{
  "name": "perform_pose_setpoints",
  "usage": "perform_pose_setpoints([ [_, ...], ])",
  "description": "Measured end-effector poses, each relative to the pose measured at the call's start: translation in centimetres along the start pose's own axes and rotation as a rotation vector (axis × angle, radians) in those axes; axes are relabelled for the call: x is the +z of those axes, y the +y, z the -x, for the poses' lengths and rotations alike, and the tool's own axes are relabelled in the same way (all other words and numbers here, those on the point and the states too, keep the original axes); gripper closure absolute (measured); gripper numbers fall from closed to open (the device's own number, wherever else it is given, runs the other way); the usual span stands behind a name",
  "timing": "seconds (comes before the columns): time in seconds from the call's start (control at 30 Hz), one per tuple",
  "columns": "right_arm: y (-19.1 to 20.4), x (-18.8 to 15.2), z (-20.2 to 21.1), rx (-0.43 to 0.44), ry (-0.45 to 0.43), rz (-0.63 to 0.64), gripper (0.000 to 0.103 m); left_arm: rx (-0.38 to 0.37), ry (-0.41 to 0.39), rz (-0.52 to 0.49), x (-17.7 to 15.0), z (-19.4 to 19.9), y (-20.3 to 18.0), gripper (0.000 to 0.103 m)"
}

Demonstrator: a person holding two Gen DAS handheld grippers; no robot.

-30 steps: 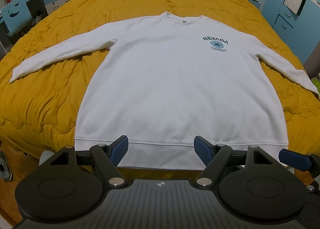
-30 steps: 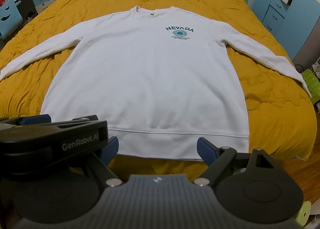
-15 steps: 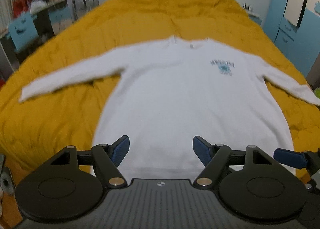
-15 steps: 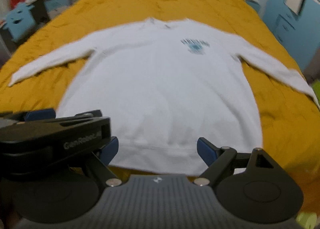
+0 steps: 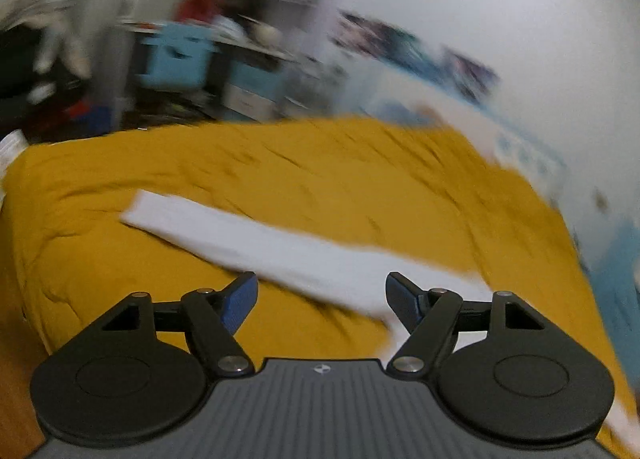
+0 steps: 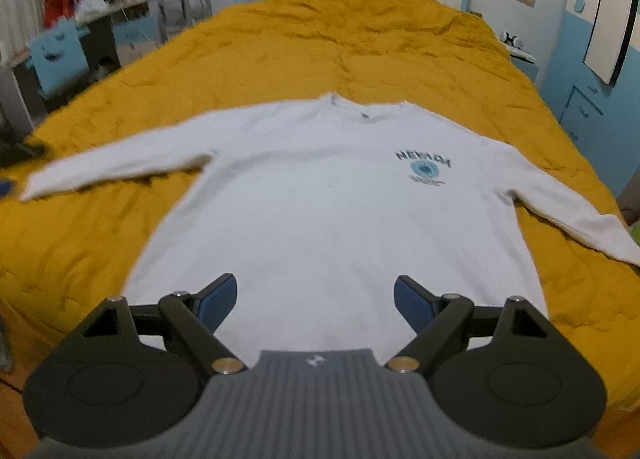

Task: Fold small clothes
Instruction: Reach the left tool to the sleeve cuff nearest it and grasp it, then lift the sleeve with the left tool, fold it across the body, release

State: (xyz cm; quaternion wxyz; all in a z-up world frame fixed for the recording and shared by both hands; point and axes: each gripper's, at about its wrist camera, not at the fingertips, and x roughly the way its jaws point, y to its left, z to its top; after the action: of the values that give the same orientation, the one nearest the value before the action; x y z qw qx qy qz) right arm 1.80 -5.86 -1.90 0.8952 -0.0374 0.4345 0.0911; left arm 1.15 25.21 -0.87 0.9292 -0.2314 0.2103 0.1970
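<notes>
A: Sweatshirt (image 6: 336, 211) lies flat on the bed (image 6: 360, 43), sleeves spread for folding.
B: Left tool (image 5: 322, 301) gapes over the sleeve (image 5: 256, 237); right tool (image 6: 316, 301) is spread too, both empty.

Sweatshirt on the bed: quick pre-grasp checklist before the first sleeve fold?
1. Sweatshirt spread flat, front up: ok.
2. Both sleeves out straight on the bedspread: ok.
3. Left gripper open and empty: ok.
4. Right gripper open and empty, above the hem: ok.
5. Left gripper aimed at the left sleeve: ok, sleeve runs between its fingers.
6. Left gripper's height over the sleeve: cannot tell, view is motion-blurred.
</notes>
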Motion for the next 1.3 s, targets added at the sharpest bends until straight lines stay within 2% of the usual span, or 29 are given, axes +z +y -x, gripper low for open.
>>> perform_pose_setpoints([
  [0.13,-1.3,0.1,-2.1,-0.006,0.018,-0.056,0.021,0.114,-0.066,0.233,1.3,-4.9,8.5,0.017],
  [0.2,-2.0,0.1,-2.9,0.016,0.008,-0.100,0.021,0.123,-0.022,0.312,2.1,-7.9,12.0,0.022],
  [0.27,-2.2,0.4,-3.4,0.028,0.000,-0.113,0.021,0.071,0.020,0.429,2.2,-10.6,15.0,0.024],
  [0.33,-2.4,0.5,-3.5,0.055,-0.033,-0.100,0.021,-0.010,0.017,0.536,1.9,-13.1,17.5,0.023],
  [0.37,-2.5,0.4,-3.5,0.071,-0.070,-0.094,0.021,-0.026,0.017,0.567,1.9,-14.1,18.4,0.024],
  [0.43,-2.6,0.1,-3.4,0.088,-0.143,-0.071,0.021,-0.005,0.040,0.602,2.2,-16.6,19.7,0.024],
  [0.47,-2.5,0.0,-3.7,0.073,-0.160,-0.054,0.021,0.008,0.036,0.607,2.3,-17.5,19.9,0.024],
  [0.57,-2.1,0.0,-4.8,0.004,-0.128,-0.012,0.021,0.046,0.015,0.577,2.6,-19.0,20.0,0.024],
  [0.7,-2.2,-0.2,-6.0,-0.031,-0.109,-0.006,0.021,0.079,0.012,0.521,2.9,-19.6,18.5,0.024],
  [0.77,-2.4,-0.3,-6.6,-0.060,-0.110,0.009,0.021,0.101,0.013,0.506,2.9,-19.5,18.0,0.034],
  [0.83,-2.9,-0.4,-7.1,-0.116,-0.121,0.037,0.021,0.130,0.018,0.486,3.0,-19.6,17.5,0.066],
  [0.9,-3.9,-0.5,-7.7,-0.159,-0.115,0.042,0.021,0.148,0.030,0.499,3.0,-20.2,17.2,0.084],
  [0.93,-4.6,-0.5,-8.1,-0.165,-0.111,0.034,0.021,0.148,0.034,0.514,3.0,-20.5,17.1,0.089],
  [1.1,-8.6,-0.4,-9.6,-0.119,-0.068,-0.112,0.022,0.121,0.016,0.495,4.2,-20.1,15.7,0.092],
  [1.3,-10.6,-1.0,-9.8,-0.152,-0.093,-0.147,0.022,-0.015,-0.019,0.434,7.4,-18.1,10.7,0.093],
])
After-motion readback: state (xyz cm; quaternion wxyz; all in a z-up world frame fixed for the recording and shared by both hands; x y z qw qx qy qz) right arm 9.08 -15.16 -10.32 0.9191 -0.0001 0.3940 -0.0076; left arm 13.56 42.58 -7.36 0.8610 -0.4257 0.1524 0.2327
